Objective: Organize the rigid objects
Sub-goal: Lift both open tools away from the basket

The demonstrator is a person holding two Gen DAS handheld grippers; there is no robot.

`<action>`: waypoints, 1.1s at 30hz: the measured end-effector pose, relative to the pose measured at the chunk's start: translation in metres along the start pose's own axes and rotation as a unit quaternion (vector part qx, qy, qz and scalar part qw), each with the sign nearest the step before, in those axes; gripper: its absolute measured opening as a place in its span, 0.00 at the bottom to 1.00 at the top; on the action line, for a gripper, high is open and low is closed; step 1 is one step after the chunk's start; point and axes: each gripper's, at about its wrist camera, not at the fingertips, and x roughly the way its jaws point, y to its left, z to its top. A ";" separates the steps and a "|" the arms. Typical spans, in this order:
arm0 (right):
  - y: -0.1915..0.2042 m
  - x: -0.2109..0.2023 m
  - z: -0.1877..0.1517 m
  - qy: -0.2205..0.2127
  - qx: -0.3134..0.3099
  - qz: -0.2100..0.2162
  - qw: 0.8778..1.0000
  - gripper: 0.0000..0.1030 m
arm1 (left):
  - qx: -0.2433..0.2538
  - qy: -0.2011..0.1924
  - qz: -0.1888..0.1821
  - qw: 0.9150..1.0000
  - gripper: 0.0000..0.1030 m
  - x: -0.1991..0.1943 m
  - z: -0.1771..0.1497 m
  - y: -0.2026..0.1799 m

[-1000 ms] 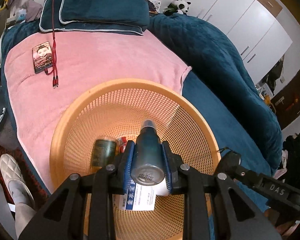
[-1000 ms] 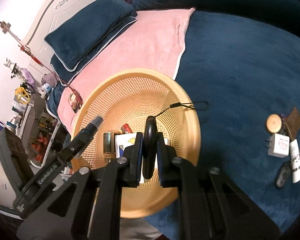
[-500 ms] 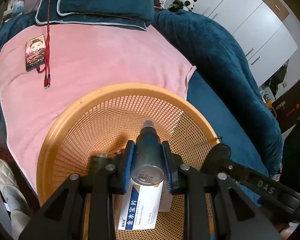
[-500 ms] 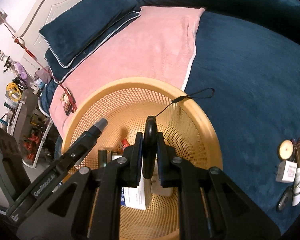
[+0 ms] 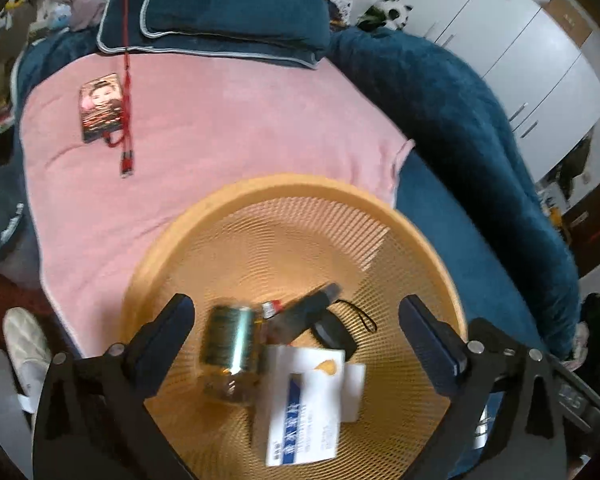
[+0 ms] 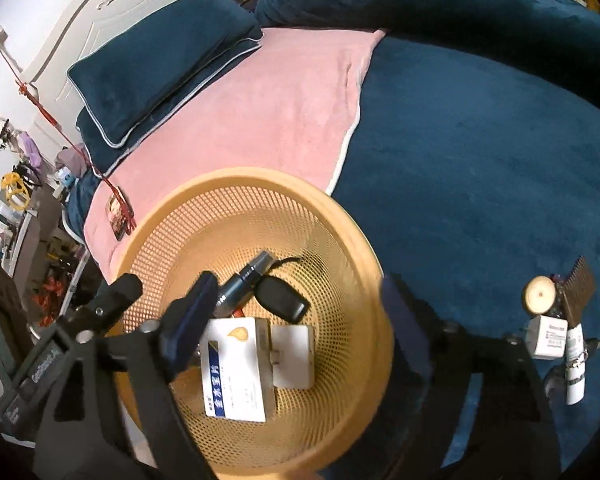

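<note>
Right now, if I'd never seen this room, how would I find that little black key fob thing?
Start at the orange mesh basket on the bed. Inside, past the blue-striped white box, a dark spray bottle lies slanted. The key fob rests against it: the only flat black piece, trailing a thin cord.

Right gripper (image 6: 300,316) jaws spread wide over orange basket (image 6: 364,264); dark spray bottle (image 6: 242,280), black key fob (image 6: 282,298), white box (image 6: 236,368) seen inside, centre.

One orange basket (image 6: 364,248) held one white-blue box (image 6: 236,368), one white block (image 6: 294,354), one spray bottle (image 6: 242,284), one black fob (image 6: 282,296), one green jar (image 5: 230,346).
</note>
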 end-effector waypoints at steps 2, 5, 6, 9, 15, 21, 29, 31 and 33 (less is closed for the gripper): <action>0.000 0.000 -0.003 0.002 -0.005 -0.009 1.000 0.98 | 0.008 0.004 0.022 1.000 0.99 0.000 -0.002 0.002; -0.001 -0.002 -0.010 0.007 -0.015 -0.024 1.000 1.00 | 0.017 0.007 0.041 0.999 0.99 -0.001 -0.006 0.003; -0.001 -0.002 -0.012 0.009 -0.016 -0.026 0.999 1.00 | 0.019 0.007 0.043 0.999 0.99 -0.002 -0.006 0.004; -0.005 -0.004 -0.016 0.012 -0.016 -0.033 0.999 1.00 | 0.026 0.005 0.051 0.998 0.99 -0.005 -0.009 0.003; -0.014 -0.015 -0.021 -0.003 -0.016 -0.049 0.999 1.00 | 0.040 0.007 0.056 0.998 0.99 -0.007 -0.013 -0.001; -0.021 -0.025 -0.022 -0.011 -0.013 -0.051 0.999 1.00 | 0.055 0.005 0.052 0.997 0.99 -0.008 -0.017 -0.011; -0.036 -0.036 -0.028 -0.015 -0.003 -0.057 0.998 1.00 | 0.091 0.003 0.049 0.995 0.99 -0.010 -0.026 -0.033; -0.041 -0.039 -0.029 -0.015 0.001 -0.058 0.998 1.00 | 0.096 0.005 0.048 0.994 0.99 -0.009 -0.029 -0.037; -0.045 -0.042 -0.030 -0.016 0.004 -0.060 0.998 1.00 | 0.100 0.006 0.047 0.994 0.99 -0.009 -0.031 -0.041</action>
